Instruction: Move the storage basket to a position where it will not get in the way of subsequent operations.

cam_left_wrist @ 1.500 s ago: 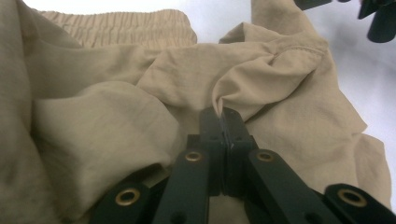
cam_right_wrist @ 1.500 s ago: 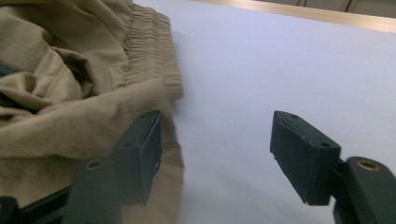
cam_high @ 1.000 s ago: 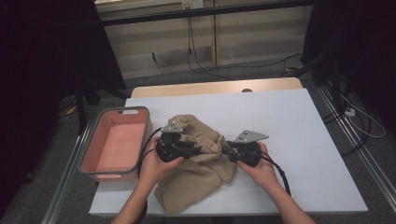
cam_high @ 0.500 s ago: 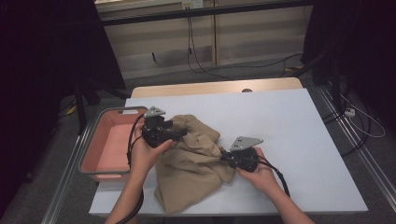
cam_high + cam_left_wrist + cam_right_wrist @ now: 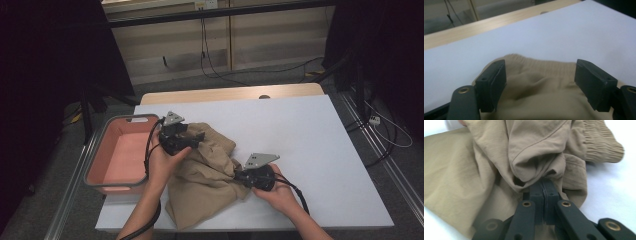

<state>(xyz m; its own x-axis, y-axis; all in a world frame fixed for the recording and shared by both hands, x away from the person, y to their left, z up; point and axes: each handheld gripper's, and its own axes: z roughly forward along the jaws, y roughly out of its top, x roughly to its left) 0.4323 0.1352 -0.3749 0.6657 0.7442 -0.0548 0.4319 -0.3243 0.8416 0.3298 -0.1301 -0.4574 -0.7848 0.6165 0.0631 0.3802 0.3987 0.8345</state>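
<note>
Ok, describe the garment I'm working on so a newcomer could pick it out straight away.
Start at the white table. Just right of the pink bin at its near-left corner lies a crumpled tan garment with a ribbed elastic hem. It is the one soft thing there, and the right gripper is shut on a fold of it, while the left gripper stands open over its far edge.

A rectangular white-topped table (image 5: 310,150) stands in a dim room, its far edge a strip of pale bare wood (image 5: 225,94). Beyond it runs a low beige panelled wall (image 5: 220,45) crossed by a dark horizontal rail (image 5: 210,14), with thin black cables (image 5: 205,47) hanging down onto a grey carpeted floor (image 5: 200,82). Dark black curtains (image 5: 45,75) close in both sides. A metal floor rail (image 5: 395,172) runs along the right. Light falls mostly on the tabletop.
</note>
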